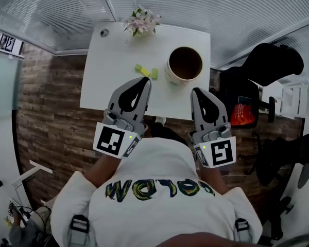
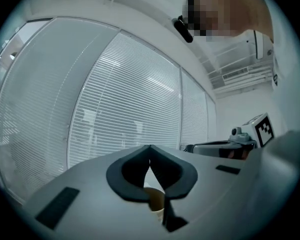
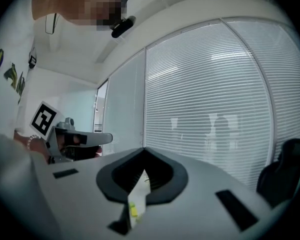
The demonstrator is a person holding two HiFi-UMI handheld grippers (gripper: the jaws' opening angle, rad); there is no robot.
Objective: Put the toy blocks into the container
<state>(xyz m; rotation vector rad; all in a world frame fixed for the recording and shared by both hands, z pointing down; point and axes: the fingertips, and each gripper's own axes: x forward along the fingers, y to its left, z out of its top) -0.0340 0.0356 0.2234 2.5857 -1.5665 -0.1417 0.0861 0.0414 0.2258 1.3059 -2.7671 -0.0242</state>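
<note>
**Both grippers closed and empty, blocks on the bench beside the container**

I stand in a corner of a room with white blinds [image 1: 195,4] on both walls and a floor of brown wooden planks [image 1: 51,117]. In the corner is a white bench [image 1: 110,78]. At its far edge there is a small bunch of pale flowers [image 1: 141,20].

The container [image 1: 174,80] is a round white tub, dark brown inside, and it stands upright on the right part of the bench. I see nothing inside it. The toy blocks [image 1: 146,71], yellow and light green, lie on the bench just beside the container, on its left. They are close together, not in the container.

My left gripper [image 1: 146,80] reaches over the near part of the bench, and its tip is near the blocks but not on them. In the left gripper view its jaws are pressed together at the tips, with nothing between them. Through the gap behind the tips I see the container.

My right gripper [image 1: 195,91] is at the near edge of the bench, in front of the container. In the right gripper view its jaws also meet at the tips and hold nothing. Through their gap I see the bench and a yellow-green block [image 3: 134,210].

A black chair [image 1: 273,60] stands to the right of the bench.
</note>
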